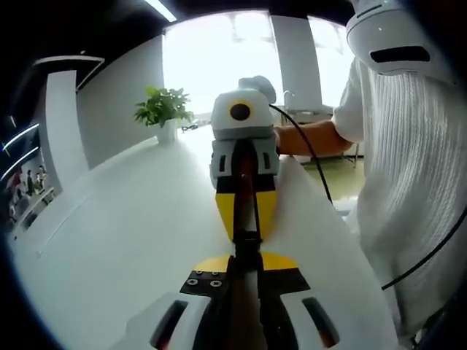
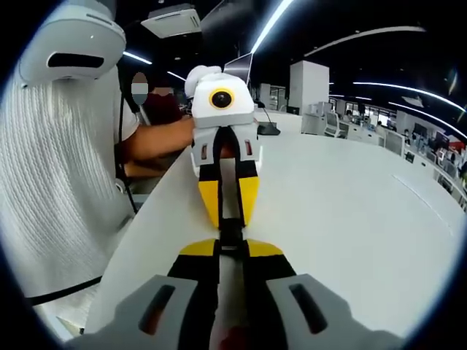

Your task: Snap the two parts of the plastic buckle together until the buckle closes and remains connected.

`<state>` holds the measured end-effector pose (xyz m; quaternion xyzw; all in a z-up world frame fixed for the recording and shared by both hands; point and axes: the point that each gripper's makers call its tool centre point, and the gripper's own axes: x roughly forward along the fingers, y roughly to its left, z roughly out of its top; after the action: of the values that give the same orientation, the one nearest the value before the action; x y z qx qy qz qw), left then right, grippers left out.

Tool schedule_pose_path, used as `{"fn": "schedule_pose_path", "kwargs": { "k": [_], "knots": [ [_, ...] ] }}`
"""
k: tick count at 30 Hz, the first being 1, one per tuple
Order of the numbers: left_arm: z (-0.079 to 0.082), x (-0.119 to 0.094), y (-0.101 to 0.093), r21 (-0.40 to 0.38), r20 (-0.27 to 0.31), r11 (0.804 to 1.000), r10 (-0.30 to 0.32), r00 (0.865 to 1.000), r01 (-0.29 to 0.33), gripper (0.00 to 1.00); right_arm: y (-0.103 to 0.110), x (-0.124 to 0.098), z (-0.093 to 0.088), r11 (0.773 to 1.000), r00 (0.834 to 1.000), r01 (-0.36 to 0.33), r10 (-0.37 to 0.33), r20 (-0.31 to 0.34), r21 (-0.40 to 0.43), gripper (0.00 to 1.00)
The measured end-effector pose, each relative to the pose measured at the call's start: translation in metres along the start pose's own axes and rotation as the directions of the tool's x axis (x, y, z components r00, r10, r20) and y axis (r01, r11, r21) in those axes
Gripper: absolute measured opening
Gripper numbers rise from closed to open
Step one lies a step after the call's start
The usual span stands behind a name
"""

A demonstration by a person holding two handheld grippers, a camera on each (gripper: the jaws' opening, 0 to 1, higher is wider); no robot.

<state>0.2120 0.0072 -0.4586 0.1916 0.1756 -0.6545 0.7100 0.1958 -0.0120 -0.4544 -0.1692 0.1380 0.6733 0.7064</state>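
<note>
The two claws point at each other, tip to tip, above a white counter (image 1: 109,240). In the left gripper view, the left claw (image 1: 246,257) comes up from the bottom with its yellow tips close together, and a dark strap (image 1: 244,306) runs up the middle between them. The left claw is squeezed tight on that strap. Right at its tips sits the small black buckle (image 1: 246,240), and the right claw (image 1: 246,230) comes down from the other side to meet it there. In the right gripper view, the right claw (image 2: 230,244) also has its yellow tips pulled close, squeezed on a pale strap (image 2: 230,292) that runs between them. The black buckle (image 2: 230,235) sits just past its tips, between the two claws, and the left claw (image 2: 229,219) holds on from the far side with its yellow tips pointing down toward it. The buckle is held up in the air over the counter, not lying on it. It is too small to tell if its two parts are clicked shut. A person in a white ribbed shirt (image 1: 408,182) stands at the edge of the counter, with an arm (image 1: 310,137) reaching to the far claw. A green plant in a white pot (image 1: 165,113) stands far back on the counter near a bright window (image 1: 219,58).
</note>
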Motion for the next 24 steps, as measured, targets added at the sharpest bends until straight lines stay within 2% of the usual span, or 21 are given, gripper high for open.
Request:
{"fn": "schedule_pose_path", "kwargs": {
  "k": [12,17,24],
  "knots": [
    [0.0013,0.0007,0.0007,-0.017,0.012,1.000,0.010,1.000,-0.010,0.11,-0.0024,-0.0009,-0.0011,1.000,1.000,0.008,-0.008,0.001,0.011,0.12],
    [0.0024,0.0011,0.0004,-0.013,0.011,1.000,0.008,1.000,-0.007,0.11,-0.0033,-0.0012,-0.0005,0.999,1.000,0.004,-0.004,0.009,0.035,0.20],
    [0.0024,0.0011,0.0002,-0.016,0.013,1.000,0.009,1.000,-0.009,0.11,-0.0030,-0.0012,0.0001,0.999,1.000,0.005,-0.005,0.012,0.039,0.22]
  ]
}}
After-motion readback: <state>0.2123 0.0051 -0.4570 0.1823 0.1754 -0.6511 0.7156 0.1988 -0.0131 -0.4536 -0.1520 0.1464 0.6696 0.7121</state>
